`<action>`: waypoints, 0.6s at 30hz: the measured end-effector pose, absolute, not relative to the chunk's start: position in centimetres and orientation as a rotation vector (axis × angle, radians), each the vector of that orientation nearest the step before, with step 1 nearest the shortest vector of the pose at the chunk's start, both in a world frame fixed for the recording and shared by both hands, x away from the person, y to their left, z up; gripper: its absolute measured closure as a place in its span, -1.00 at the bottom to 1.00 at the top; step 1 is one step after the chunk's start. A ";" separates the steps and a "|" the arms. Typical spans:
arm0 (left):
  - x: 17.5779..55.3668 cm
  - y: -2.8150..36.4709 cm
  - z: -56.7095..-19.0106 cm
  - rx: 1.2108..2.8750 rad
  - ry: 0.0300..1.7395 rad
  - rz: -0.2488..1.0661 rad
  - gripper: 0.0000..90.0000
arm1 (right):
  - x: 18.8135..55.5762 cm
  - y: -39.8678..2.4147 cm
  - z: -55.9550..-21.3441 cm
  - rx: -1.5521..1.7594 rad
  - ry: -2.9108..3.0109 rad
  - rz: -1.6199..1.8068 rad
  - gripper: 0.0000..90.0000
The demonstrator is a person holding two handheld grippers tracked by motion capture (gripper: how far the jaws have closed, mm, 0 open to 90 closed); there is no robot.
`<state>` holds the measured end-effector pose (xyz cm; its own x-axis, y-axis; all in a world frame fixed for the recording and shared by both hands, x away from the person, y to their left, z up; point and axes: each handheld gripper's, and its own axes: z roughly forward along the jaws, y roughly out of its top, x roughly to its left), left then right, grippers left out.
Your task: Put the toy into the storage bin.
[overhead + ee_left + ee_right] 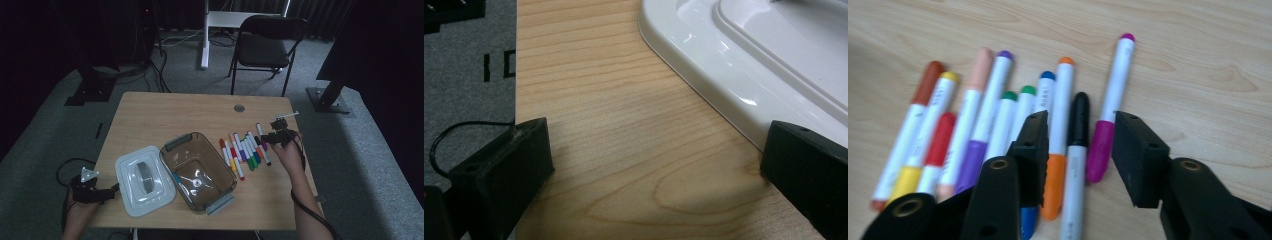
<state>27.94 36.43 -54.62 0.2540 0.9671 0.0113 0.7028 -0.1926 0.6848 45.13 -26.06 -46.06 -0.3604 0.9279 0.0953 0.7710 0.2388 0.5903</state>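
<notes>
Right tool (1078, 150) part open over the black marker (1075, 165); left tool (649, 165) open, empty.

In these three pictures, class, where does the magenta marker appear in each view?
High view: magenta marker lies at the right end of the marker row, beside the right hand-held gripper.
Left gripper view: not in it.
Right gripper view: right of centre, between the jaws.
Shared landmark: the black marker beside it.

The markers (1013, 130) have white bodies with caps in brown, yellow, red, purple, green, blue, orange, black and magenta. Left of them, the box (200, 170) is smoky brown, and its lid (144, 180) is white. The table (165, 115) is light wood grain.
</notes>
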 end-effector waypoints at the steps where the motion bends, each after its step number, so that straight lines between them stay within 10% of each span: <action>1: 27.9 36.4 -54.6 1.969 1.512 0.612 -0.98 | 45.9 -26.0 -46.7 1.602 2.239 0.790 0.33; 18: 27.9 36.4 -54.6 1.969 1.511 0.612 -0.98 | 49.2 -26.0 -50.2 1.720 2.209 0.647 0.43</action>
<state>27.94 36.43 -54.62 0.2543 0.9671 0.0114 0.7029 -0.1929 0.6847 49.21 -25.98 -50.16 -0.2605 0.9635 0.0615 0.8445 0.1965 0.4982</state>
